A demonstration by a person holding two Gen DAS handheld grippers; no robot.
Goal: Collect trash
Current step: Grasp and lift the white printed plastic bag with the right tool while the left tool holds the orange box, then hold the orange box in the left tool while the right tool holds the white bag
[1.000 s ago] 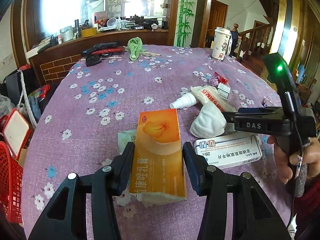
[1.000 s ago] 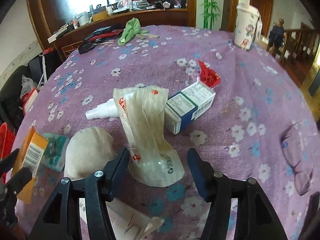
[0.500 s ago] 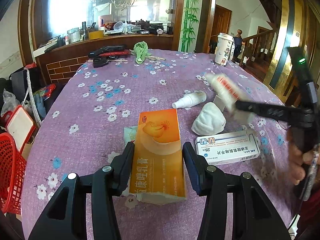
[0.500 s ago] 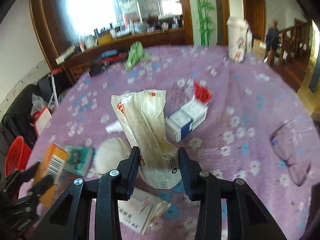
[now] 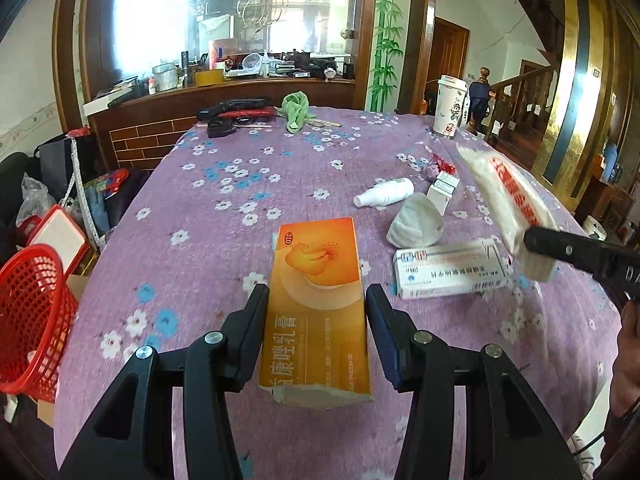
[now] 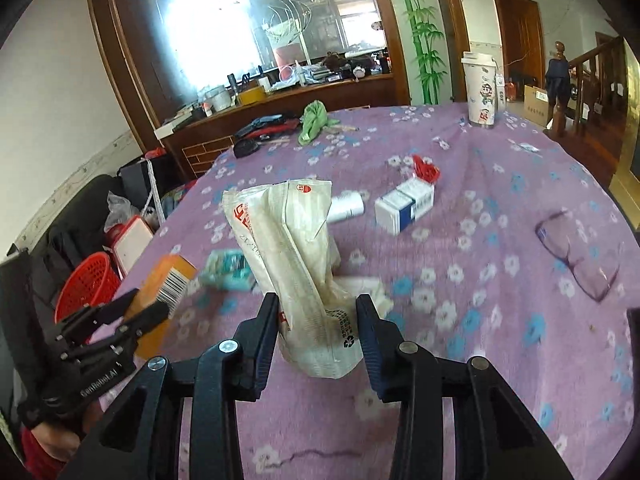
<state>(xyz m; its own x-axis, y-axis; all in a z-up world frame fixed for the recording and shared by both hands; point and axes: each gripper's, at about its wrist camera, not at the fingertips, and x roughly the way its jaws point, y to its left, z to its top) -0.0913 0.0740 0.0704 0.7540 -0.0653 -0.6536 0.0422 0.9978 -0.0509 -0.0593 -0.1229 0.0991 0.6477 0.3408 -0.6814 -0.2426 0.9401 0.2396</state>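
Observation:
My left gripper point(image 5: 316, 320) is shut on an orange medicine box point(image 5: 320, 276), held lengthwise above the purple flowered tablecloth point(image 5: 224, 240). My right gripper point(image 6: 316, 328) is shut on a long white plastic wrapper point(image 6: 288, 240) with red print, which stands up from its jaws, clear of the table. The left wrist view shows that wrapper point(image 5: 508, 200) in the air at the right. On the cloth lie a white medicine box point(image 5: 448, 274), a crumpled white mask point(image 5: 416, 224), a white spray bottle point(image 5: 384, 194), a small blue-and-white box point(image 6: 404, 206) and a teal packet point(image 6: 228, 270).
A red mesh basket point(image 5: 32, 312) stands on the floor left of the table. A paper cup point(image 5: 450, 110), a green cloth point(image 5: 296, 110) and dark tools sit at the far edge. Glasses point(image 6: 576, 248) lie at the right. Bags and clutter crowd the floor at the left.
My right gripper has closed on the white wrapper and lifted it off the table. My left gripper, still holding the orange box, has drawn back, and the red basket shows more.

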